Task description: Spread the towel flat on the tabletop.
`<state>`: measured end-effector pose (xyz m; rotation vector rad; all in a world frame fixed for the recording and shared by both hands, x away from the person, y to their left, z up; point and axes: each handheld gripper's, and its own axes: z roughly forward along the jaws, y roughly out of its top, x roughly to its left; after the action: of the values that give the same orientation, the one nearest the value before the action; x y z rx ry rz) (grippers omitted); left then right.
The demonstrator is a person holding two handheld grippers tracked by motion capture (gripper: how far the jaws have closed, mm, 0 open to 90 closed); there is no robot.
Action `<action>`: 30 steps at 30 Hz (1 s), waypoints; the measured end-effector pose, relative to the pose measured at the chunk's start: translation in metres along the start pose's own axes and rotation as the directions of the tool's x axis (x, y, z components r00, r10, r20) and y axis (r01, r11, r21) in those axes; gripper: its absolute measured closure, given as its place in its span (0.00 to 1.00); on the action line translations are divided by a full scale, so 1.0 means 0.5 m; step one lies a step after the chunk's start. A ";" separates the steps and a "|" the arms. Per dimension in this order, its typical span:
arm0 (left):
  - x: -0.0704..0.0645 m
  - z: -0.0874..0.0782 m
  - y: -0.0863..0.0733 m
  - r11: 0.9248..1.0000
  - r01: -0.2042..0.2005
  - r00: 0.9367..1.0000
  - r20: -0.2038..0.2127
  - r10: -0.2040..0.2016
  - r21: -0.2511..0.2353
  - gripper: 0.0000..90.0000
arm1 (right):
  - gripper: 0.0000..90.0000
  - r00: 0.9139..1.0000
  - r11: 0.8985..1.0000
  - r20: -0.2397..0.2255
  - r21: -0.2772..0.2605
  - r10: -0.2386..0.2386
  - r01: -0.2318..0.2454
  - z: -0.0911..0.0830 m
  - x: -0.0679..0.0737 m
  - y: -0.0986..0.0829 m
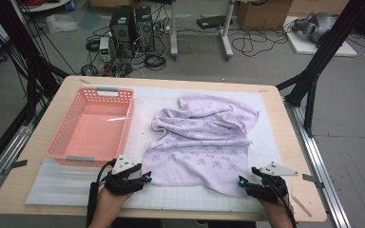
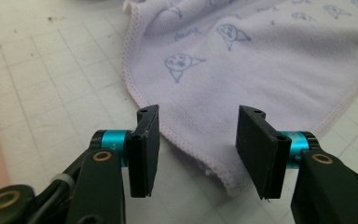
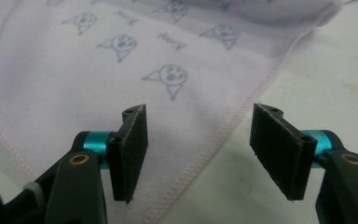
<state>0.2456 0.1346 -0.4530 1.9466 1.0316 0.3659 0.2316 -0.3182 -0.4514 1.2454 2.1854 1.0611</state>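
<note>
Towel (image 1: 200, 142) lies rumpled mid-table beside the pink basket (image 1: 92, 124). I have the left gripper (image 2: 198, 140) and right gripper (image 3: 200, 149) released, jaws straddling its near corners, likely to pinch both and spread it.

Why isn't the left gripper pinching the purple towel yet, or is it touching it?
Apart. In the left gripper view, the left gripper stands wide open, and the towel edge lies between and beyond the jaws, with bare gaps beside both pads.
</note>
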 end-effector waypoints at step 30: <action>-0.029 -0.134 -0.044 1.000 -0.010 0.979 0.206 0.012 -0.010 0.96 | 0.96 0.991 0.995 -0.107 0.055 -0.074 0.080 -0.131 0.037 -0.034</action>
<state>0.1855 0.1671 -0.4304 1.9370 0.8833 0.1700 0.1696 -0.3345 -0.4232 1.1435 2.3399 1.0597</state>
